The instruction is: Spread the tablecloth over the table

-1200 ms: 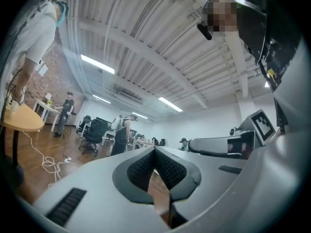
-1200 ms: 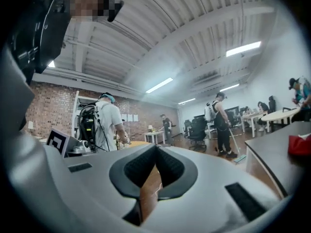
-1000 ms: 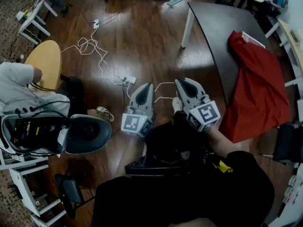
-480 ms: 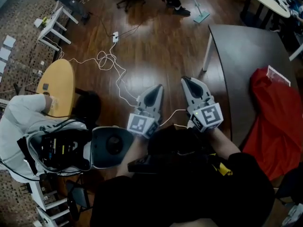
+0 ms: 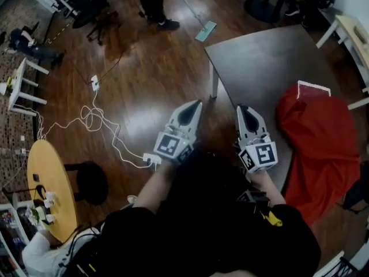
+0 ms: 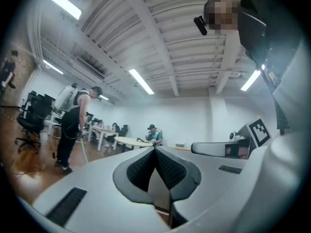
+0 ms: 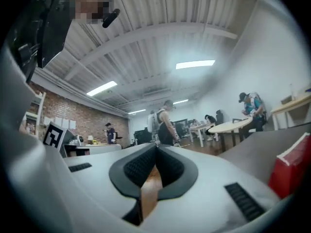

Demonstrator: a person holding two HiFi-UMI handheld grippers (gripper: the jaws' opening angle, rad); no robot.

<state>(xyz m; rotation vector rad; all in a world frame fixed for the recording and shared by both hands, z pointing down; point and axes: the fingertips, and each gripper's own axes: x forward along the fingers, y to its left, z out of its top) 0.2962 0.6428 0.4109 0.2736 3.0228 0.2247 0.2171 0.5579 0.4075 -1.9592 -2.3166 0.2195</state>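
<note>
Left tongs [image 5: 195, 104] and right tongs [image 5: 243, 108] have swung round; tablecloth [image 5: 317, 137] lies rightward

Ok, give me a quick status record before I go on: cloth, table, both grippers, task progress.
tablecloth: red, bunched in a heap on the table's right part, lower end appears to hang over the edge
table: dark top, uncovered left of the heap
left gripper: jaws together, nothing held, over the wooden floor
right gripper: jaws together, nothing held, by the table's edge, left of the cloth, not touching it
task progress: spreading not yet begun
</note>
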